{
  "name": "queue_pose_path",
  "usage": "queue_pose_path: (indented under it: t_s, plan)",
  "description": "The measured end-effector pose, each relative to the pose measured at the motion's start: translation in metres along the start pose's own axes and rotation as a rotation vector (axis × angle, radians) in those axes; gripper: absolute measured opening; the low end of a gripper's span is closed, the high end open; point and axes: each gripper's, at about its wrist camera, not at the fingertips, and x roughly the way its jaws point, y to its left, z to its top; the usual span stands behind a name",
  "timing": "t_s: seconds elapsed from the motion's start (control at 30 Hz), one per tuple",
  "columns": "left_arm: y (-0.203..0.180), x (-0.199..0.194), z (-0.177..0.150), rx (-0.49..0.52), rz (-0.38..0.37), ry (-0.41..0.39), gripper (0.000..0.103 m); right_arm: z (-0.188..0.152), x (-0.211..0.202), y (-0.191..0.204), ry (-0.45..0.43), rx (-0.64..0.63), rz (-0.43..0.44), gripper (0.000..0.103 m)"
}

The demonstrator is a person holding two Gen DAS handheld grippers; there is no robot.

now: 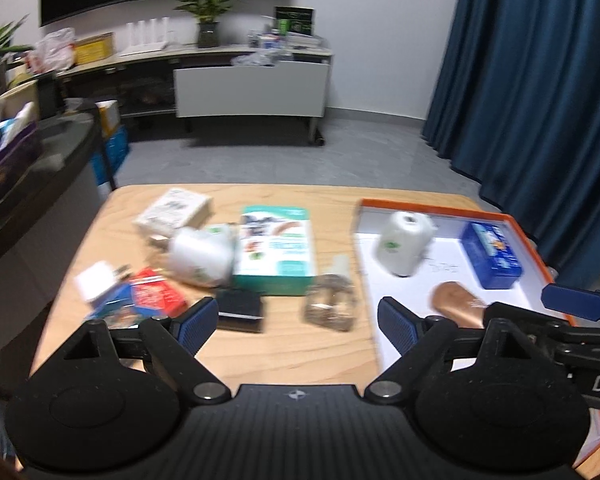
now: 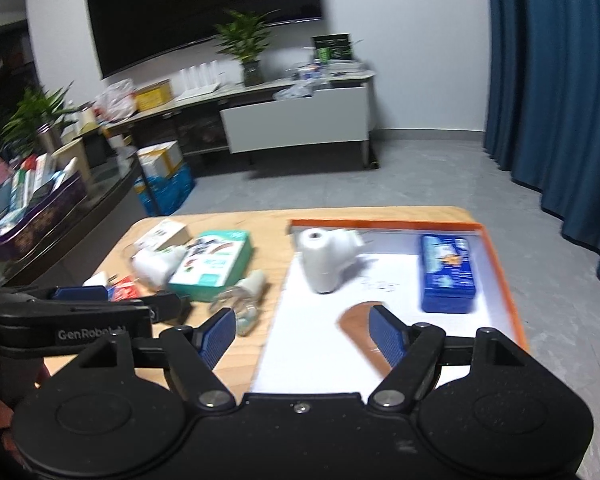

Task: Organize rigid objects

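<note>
The orange-edged tray (image 1: 528, 236) sits on the right side of the counter (image 1: 292, 344), and it holds a white jug (image 1: 404, 240), a blue tin (image 1: 490, 256) far right, and a brown curved thing (image 1: 456, 304) near us. On the left lie the things not yet sorted: a green box (image 1: 276, 248), a clear jar (image 1: 332, 304), a black block (image 1: 240, 308), a red pack (image 1: 156, 296) and a white box (image 1: 176, 208). The left tongs (image 1: 292, 316) are wide open with nothing in them, near the jar. The right tongs (image 2: 302, 332) are wide open too, over the tray. The two tongs are very close, so they could bump. The jar looks slippery and may roll. The tray has open room in the middle, but its raised edge could catch things.
</note>
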Motion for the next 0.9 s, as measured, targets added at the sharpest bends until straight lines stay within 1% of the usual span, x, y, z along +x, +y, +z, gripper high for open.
queue_pose_path:
  t_s: [0.2,0.4,0.53,0.67,0.8,0.9]
  plan:
    - [0.048,-0.004,-0.007,-0.068,0.056,0.005,0.089,-0.003,0.010,0.029,0.024,-0.043,0.037,0.087]
    - [0.085,-0.008,-0.012,-0.119,0.099,0.003,0.089,-0.005,0.020,0.046,0.045,-0.067,0.056,0.087]
    - [0.103,-0.004,-0.015,-0.133,0.127,0.003,0.089,-0.007,0.024,0.052,0.053,-0.079,0.066,0.087]
    - [0.124,0.007,-0.013,-0.145,0.161,0.003,0.090,-0.008,0.027,0.052,0.061,-0.081,0.064,0.087]
    - [0.145,0.023,-0.010,-0.130,0.202,-0.001,0.092,-0.010,0.030,0.050,0.066,-0.071,0.058,0.087]
    - [0.157,0.038,-0.004,-0.108,0.205,0.002,0.092,-0.010,0.032,0.048,0.073,-0.066,0.055,0.087]
